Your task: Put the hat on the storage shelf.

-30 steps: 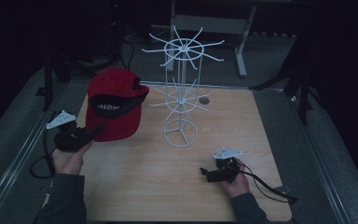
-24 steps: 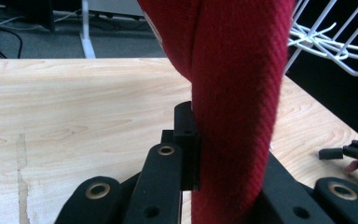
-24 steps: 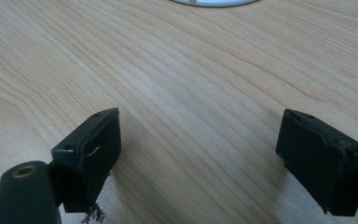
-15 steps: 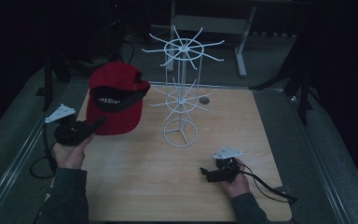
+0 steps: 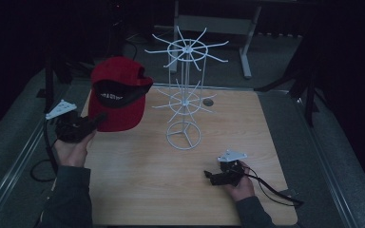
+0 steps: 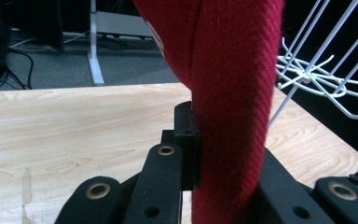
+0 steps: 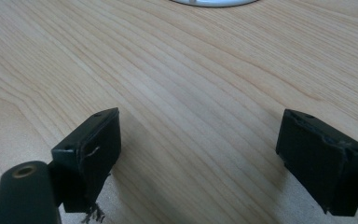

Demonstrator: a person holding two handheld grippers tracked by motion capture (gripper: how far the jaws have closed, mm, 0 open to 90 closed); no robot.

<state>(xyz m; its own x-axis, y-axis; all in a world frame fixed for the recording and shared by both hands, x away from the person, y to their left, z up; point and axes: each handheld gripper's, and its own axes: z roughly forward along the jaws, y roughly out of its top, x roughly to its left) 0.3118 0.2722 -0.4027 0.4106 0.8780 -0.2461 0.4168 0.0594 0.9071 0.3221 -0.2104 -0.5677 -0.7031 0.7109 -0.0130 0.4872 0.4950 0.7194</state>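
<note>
Left claw (image 5: 95, 119) clamps red cap (image 5: 116, 92) aloft | right claw (image 5: 212, 176) gapes idle on bench (image 5: 138, 190) | risk: cap snags rack (image 5: 185, 95) prongs (2 tiers), tipping it

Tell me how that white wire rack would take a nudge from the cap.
The wire rack looks tall and thin over a small ring base, so it would probably tip or slide easily. Its thin spokes may flex or snag the cap, which the left gripper holds nearby.
</note>
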